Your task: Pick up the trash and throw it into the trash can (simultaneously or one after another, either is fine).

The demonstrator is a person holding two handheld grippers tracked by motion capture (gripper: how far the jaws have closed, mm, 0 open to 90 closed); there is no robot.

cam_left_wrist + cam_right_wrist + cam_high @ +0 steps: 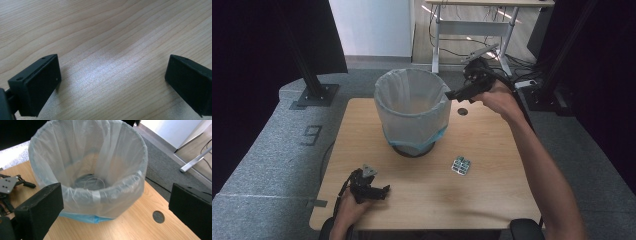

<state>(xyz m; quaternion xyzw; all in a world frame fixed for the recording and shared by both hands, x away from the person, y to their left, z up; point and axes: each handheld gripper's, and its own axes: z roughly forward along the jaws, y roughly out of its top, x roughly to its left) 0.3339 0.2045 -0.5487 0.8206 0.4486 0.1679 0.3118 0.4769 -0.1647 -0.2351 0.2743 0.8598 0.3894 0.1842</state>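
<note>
step: drop into lined bin point(412, 107) looks done | right gripper point(451, 94) at right rim, jaws spread, empty; left gripper point(384, 190) near-left on table point(492, 190), jaws spread, empty | next: likely fetch blister pack point(460, 165)

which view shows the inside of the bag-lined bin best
The right gripper view: it looks down into the white bag-lined wire bin, showing its liner and bottom. The high view shows it whole but smaller, on the wooden table. The left gripper view shows bare tabletop.
</note>
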